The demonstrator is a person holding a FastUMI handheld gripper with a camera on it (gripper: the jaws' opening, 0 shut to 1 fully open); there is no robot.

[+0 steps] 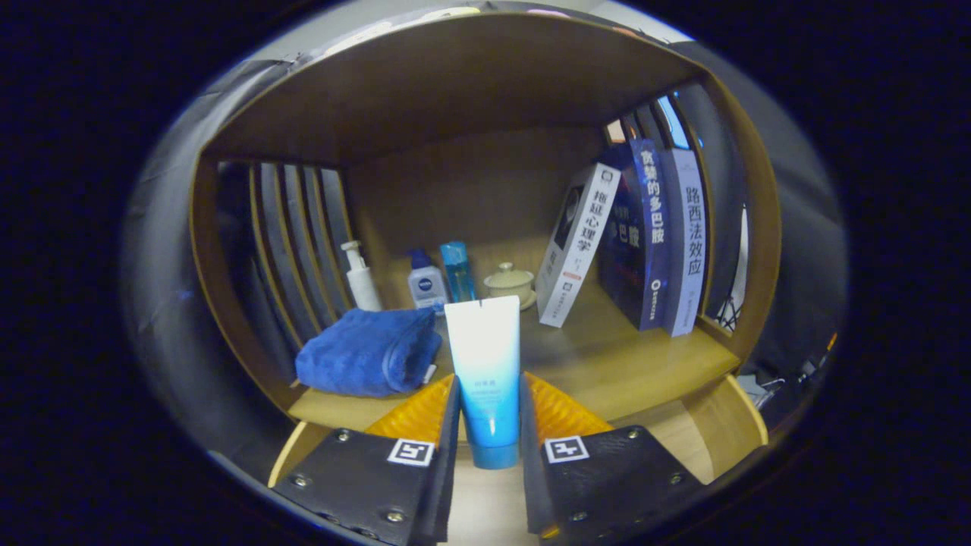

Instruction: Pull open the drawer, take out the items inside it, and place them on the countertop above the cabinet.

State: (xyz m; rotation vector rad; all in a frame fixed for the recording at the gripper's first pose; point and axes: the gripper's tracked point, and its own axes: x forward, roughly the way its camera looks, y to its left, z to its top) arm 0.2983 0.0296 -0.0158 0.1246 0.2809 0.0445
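Along the countertop's (607,364) left side, just ahead of the slatted wall: a folded blue towel (369,350) near the front edge. Behind it toward the back wall, a white pump bottle (359,277), then a small white bottle with a blue cap (426,282) bearing a dark round logo too small to make out, then a clear blue bottle (458,271), then a pale lidded cup (510,282). At the front edge, centre: a white-to-blue tube (487,379), cap down, upright, faint small print on it unreadable. Clamped between both fingers of the gripper (489,413), narrow gap, pads pressing on the tube's lower sides; cap hanging below the fingertips, crimped end rising beyond them. To the right, a white book (576,246) leaning against two upright books (667,243), spines lettered in Chinese characters. Below the front edge, pale wooden drawer (732,421) sides showing either side of the fingers.
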